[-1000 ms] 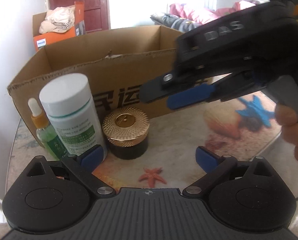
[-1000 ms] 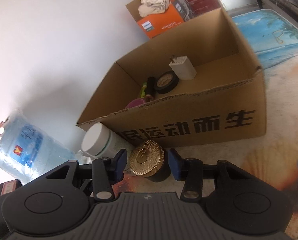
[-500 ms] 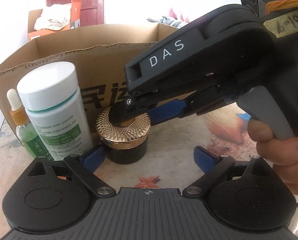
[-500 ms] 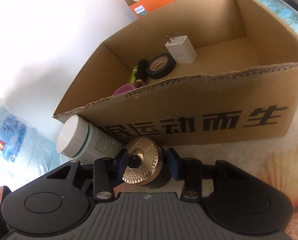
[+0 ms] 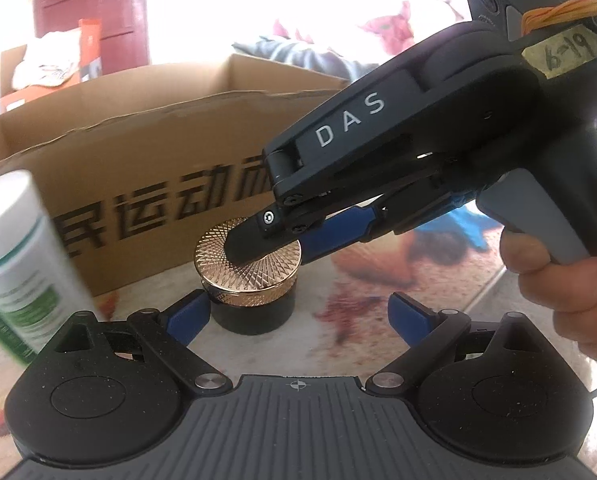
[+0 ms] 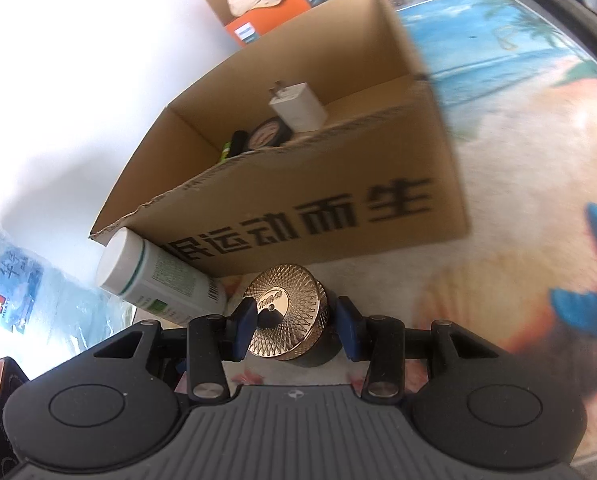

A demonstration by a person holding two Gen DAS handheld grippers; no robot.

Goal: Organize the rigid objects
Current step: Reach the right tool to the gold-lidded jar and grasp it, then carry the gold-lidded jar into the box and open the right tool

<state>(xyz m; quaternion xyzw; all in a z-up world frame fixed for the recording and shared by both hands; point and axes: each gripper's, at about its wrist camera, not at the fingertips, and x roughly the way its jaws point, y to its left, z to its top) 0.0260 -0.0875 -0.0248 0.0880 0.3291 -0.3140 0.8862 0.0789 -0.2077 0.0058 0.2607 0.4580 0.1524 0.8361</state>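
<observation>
Item: dark jar with gold knurled lid (image 6: 284,312), standing on the counter (image 6: 498,152) just in front of the cardboard box (image 6: 338,216), beside a white-capped bottle (image 6: 154,276).

Right hand-held gripper (image 6: 294,322) is straddling the lid, blue pads sitting at either side; actual pressing cannot be told.

Left hand-held gripper (image 5: 298,314) is hovering spread wide, its left pad next to the jar's base.

Box is holding a white charger plug (image 6: 298,106) and a tape roll (image 6: 268,134).
</observation>
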